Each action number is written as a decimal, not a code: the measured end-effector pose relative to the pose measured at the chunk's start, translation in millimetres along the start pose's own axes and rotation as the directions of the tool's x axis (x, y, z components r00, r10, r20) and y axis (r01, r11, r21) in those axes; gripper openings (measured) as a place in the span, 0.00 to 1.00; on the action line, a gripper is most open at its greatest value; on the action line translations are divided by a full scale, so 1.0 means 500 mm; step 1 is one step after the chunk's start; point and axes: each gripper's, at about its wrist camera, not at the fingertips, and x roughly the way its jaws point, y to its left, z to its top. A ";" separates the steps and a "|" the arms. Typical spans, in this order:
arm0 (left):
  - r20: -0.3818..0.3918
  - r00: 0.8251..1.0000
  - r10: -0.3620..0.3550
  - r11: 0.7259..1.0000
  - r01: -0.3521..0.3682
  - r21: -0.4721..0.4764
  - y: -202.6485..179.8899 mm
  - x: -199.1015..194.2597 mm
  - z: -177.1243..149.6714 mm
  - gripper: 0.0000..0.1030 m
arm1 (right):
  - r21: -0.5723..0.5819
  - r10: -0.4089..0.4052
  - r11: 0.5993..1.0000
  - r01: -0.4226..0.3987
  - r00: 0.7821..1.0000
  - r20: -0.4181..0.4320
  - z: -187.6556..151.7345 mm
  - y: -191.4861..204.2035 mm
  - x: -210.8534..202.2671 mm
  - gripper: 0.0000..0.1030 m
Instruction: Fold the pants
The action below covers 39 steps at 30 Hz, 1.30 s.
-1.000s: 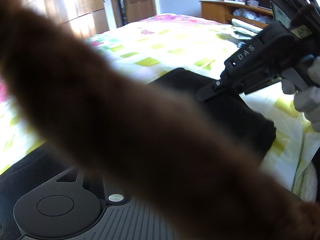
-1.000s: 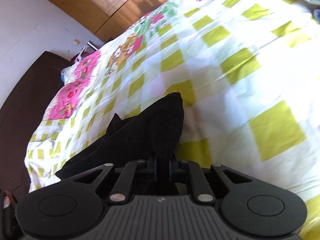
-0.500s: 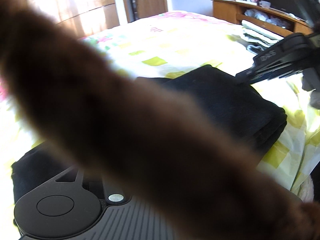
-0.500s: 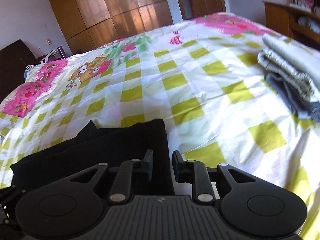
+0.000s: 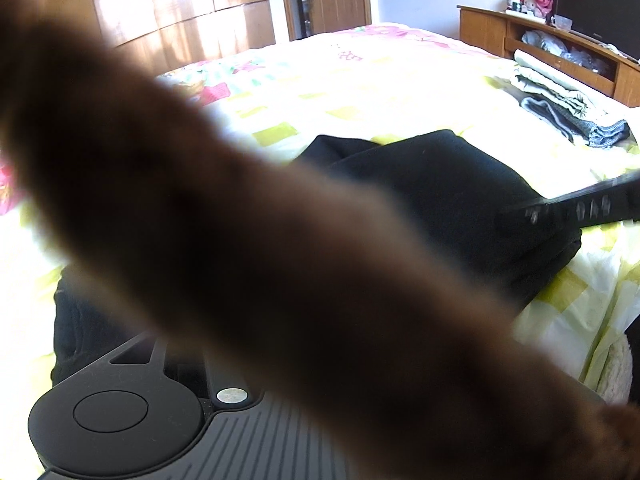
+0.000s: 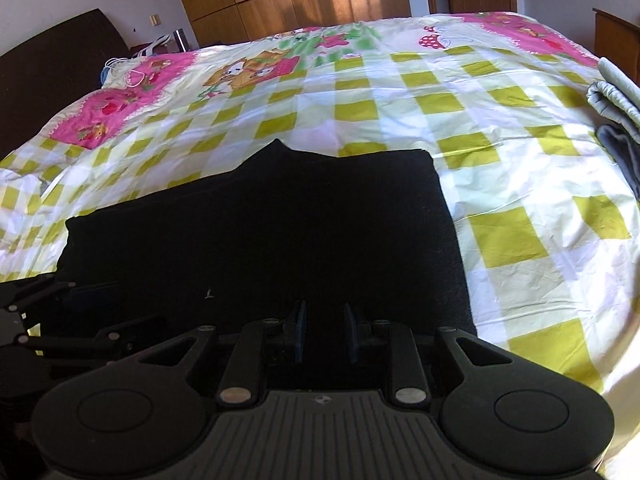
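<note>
Checkered bedspread (image 6: 400,92) stretches wide and bare beyond my right tongs (image 6: 325,334), released above the folded black pants (image 6: 260,232), whose long side runs along the bed's near edge. My left view, mostly blocked by a brown blur (image 5: 280,260), shows folded laundry (image 5: 560,108) toward the right edge. I cannot tell the left tongs' (image 6: 48,320) state.
</note>
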 end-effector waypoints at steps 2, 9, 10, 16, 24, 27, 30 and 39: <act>-0.003 1.000 0.005 1.000 -0.005 -0.003 0.002 -0.002 -0.004 0.54 | -0.013 0.009 1.000 -0.009 1.000 0.004 -0.001 0.013 -0.005 0.36; -0.007 1.000 0.019 1.000 -0.019 -0.024 0.009 -0.010 -0.015 0.54 | -0.069 0.034 0.997 -0.035 0.999 -0.015 -0.012 0.055 0.004 0.36; -0.009 1.000 0.020 1.000 -0.020 -0.024 0.008 -0.009 -0.016 0.54 | -0.077 0.029 0.997 -0.031 0.999 -0.027 -0.016 0.059 0.010 0.36; -0.018 0.999 0.030 0.999 -0.030 -0.021 0.008 -0.010 -0.028 0.54 | -0.094 0.025 0.995 -0.029 0.999 -0.043 -0.026 0.065 0.015 0.36; -0.018 0.999 0.034 0.999 -0.035 -0.021 0.007 -0.015 -0.029 0.54 | -0.078 0.031 0.996 -0.034 0.999 -0.039 -0.024 0.059 0.008 0.36; -0.023 0.999 0.035 0.999 -0.036 -0.021 0.006 -0.013 -0.032 0.54 | -0.078 0.033 0.996 -0.035 0.999 -0.032 -0.025 0.060 0.005 0.36; -0.024 0.999 0.035 0.999 -0.036 -0.025 0.006 -0.015 -0.035 0.54 | -0.063 0.034 0.997 -0.035 0.999 -0.017 -0.022 0.054 -0.001 0.36; 0.018 0.999 0.045 0.996 -0.044 -0.075 0.020 -0.030 -0.040 0.56 | 0.069 -0.032 0.997 0.027 0.998 0.062 0.006 -0.038 -0.027 0.36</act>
